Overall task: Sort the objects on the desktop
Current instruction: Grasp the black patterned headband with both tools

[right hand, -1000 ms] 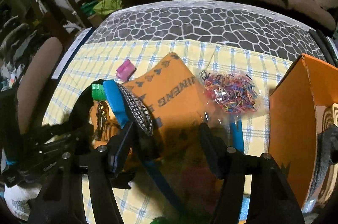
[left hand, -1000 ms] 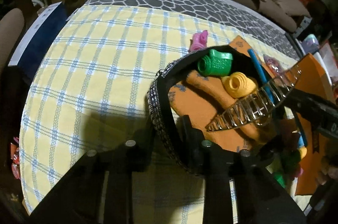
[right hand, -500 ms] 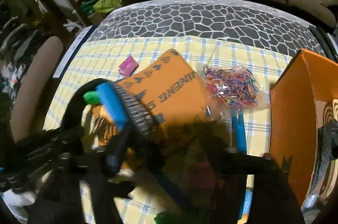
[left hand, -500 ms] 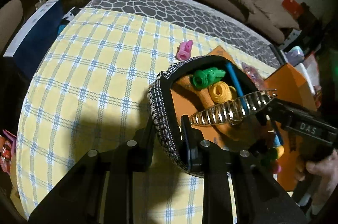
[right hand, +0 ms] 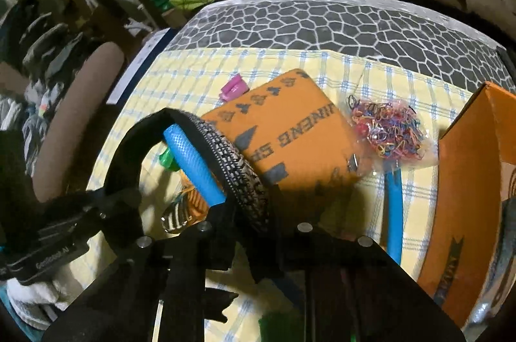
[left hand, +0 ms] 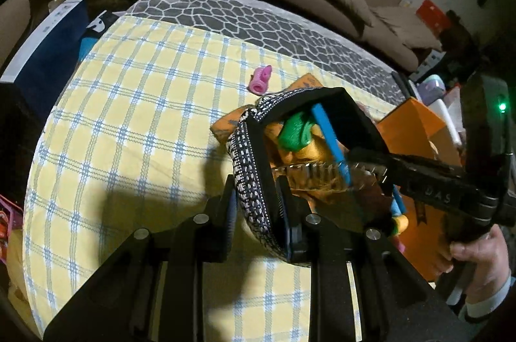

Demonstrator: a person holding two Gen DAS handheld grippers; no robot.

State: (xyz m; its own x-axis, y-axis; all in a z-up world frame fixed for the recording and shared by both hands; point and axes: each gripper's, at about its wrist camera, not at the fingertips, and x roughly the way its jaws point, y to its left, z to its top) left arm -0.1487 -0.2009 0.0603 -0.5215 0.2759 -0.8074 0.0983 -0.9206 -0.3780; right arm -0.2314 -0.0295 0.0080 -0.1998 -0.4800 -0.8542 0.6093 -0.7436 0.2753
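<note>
Grips first: your left gripper (left hand: 258, 203) is closed down on the patterned near rim of the black pouch (left hand: 248, 155), which hangs open just above the yellow checked cloth (left hand: 129, 116). Your right gripper (right hand: 248, 213) has just been closing, and its own camera shows the same patterned rim running between its fingers with the pads pressed against it. The left camera shows what the right one hides: your right hand (left hand: 477, 261) around the handle, and the gripper's tip reaching to the pouch's far wall. It also looks straight into the pouch's mouth, where a green roller (left hand: 295, 130), a blue stick (left hand: 330, 145) and a clear toothed clip (left hand: 309, 174) lie together. The right camera catches only slivers of those three, but it gives you the far side of the table: an orange flat packet (right hand: 283, 135) with grey lettering touching the pouch, a clear bag of coloured rubber bands (right hand: 387, 132) just beside it, and an orange box (right hand: 467, 180) at the right edge. Counted across both views: one pouch, one green roller, one clear clip, one pink roller (left hand: 260, 79) loose on the cloth beyond the packet, one bag of bands, and two blue sticks, the second blue stick (right hand: 393, 213) lying on the cloth below the bag.
</note>
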